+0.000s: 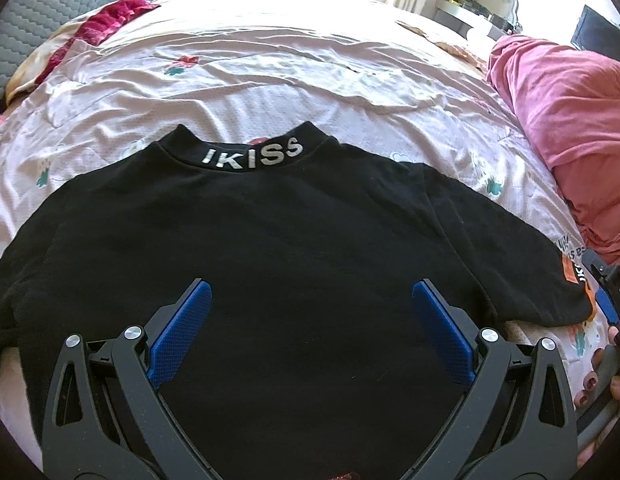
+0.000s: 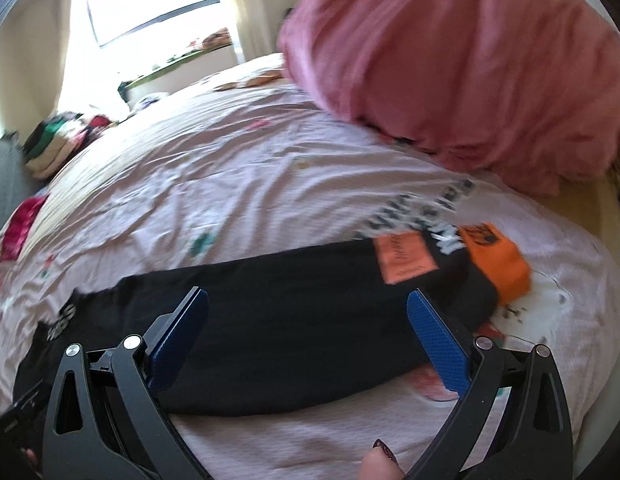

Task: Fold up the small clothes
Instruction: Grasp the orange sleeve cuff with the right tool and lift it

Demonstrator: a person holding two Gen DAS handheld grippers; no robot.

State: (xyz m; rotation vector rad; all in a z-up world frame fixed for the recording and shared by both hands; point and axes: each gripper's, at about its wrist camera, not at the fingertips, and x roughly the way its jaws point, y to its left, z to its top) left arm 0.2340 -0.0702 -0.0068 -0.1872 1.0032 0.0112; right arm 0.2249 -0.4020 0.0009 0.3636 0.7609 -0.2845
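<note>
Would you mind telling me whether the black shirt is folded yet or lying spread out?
Spread out: the black shirt lies flat on the bedsheet, collar away, one sleeve extended sideways, no folds.

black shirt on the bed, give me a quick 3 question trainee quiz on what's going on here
1. True or false: the left gripper is clamped on the black shirt.
2. The white lettering sits on which part of the shirt: A) collar B) hem C) pocket
3. What colour is the cuff at the sleeve end in the right wrist view?

Key:
1. False; it is open above the shirt, and so is the right gripper.
2. A, the collar.
3. Orange.
</note>
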